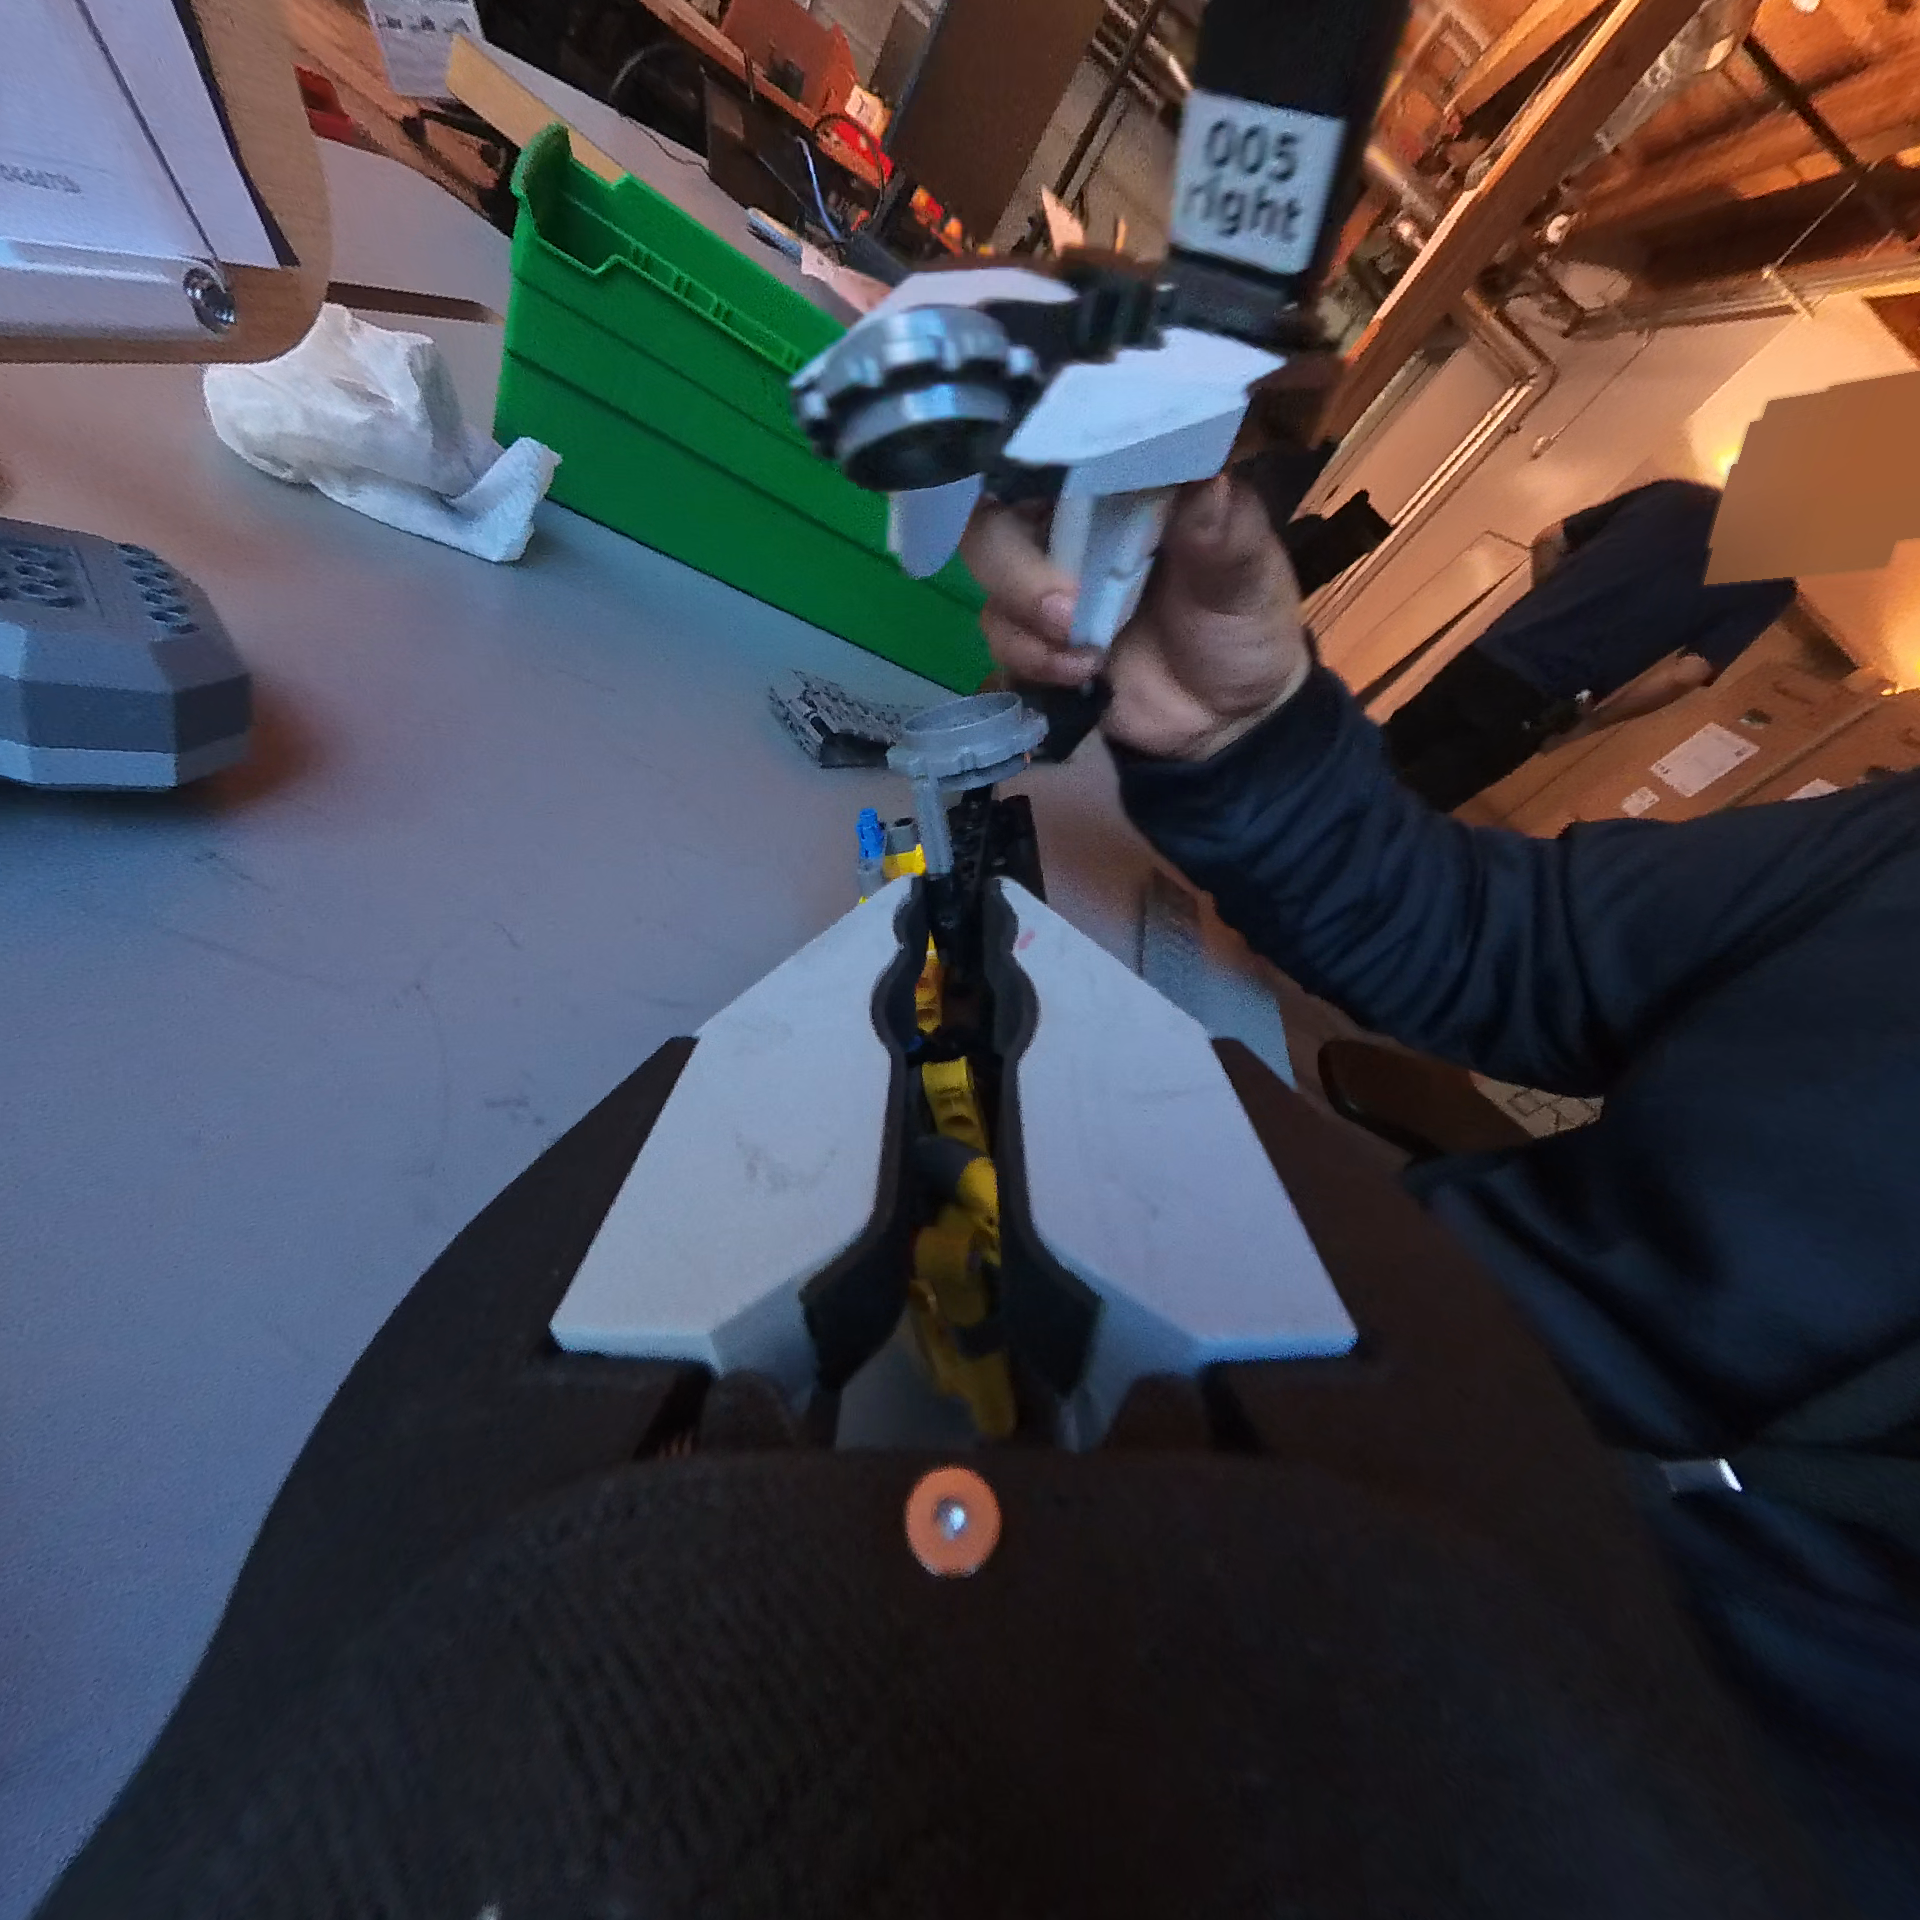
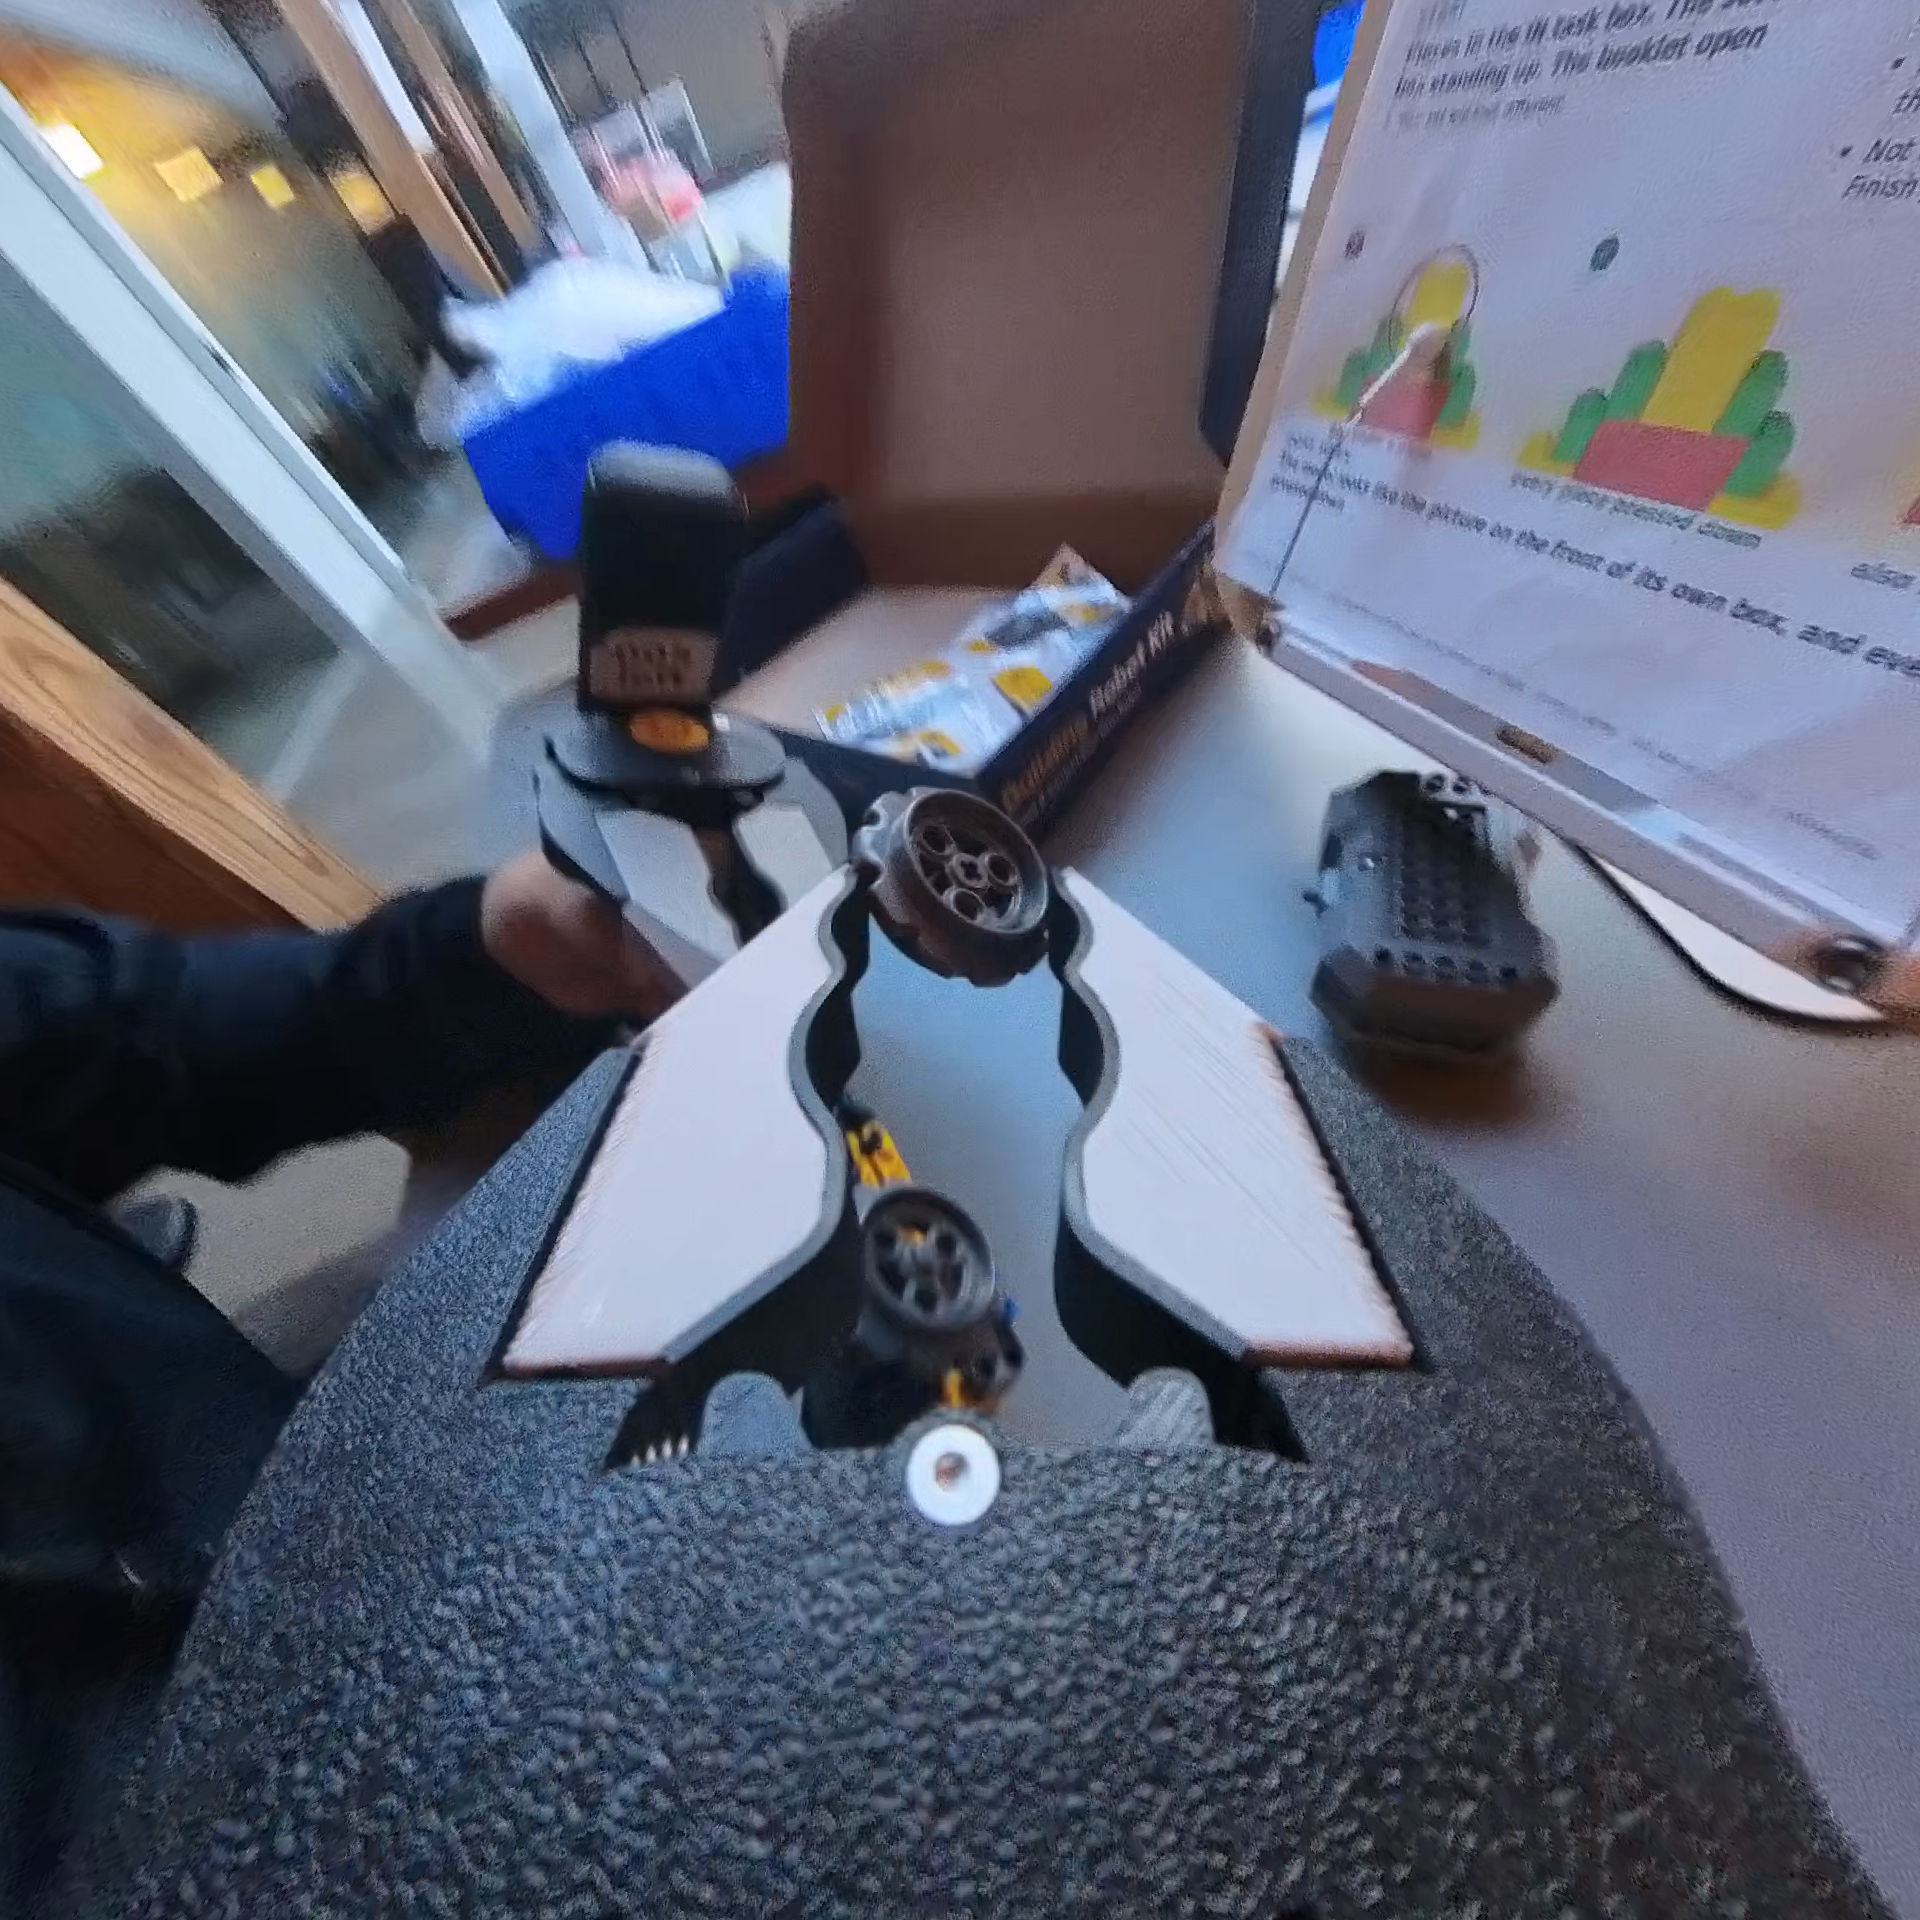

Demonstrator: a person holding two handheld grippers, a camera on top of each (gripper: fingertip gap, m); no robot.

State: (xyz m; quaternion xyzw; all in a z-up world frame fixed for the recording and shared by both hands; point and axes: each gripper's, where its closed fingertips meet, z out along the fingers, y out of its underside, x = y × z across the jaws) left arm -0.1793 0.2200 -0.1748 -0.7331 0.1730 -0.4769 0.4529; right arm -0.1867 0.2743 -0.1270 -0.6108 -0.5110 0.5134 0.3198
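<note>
Wheel [image 2: 951,899] pinched at right gripper [image 2: 954,914] fingers' tips; left gripper [image 1: 954,904] clamps assembly [image 1: 951,1122].

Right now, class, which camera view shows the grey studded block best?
The right wrist view: the grey studded block lies whole on the table. The left wrist view cuts it off at the picture's left edge.
</note>
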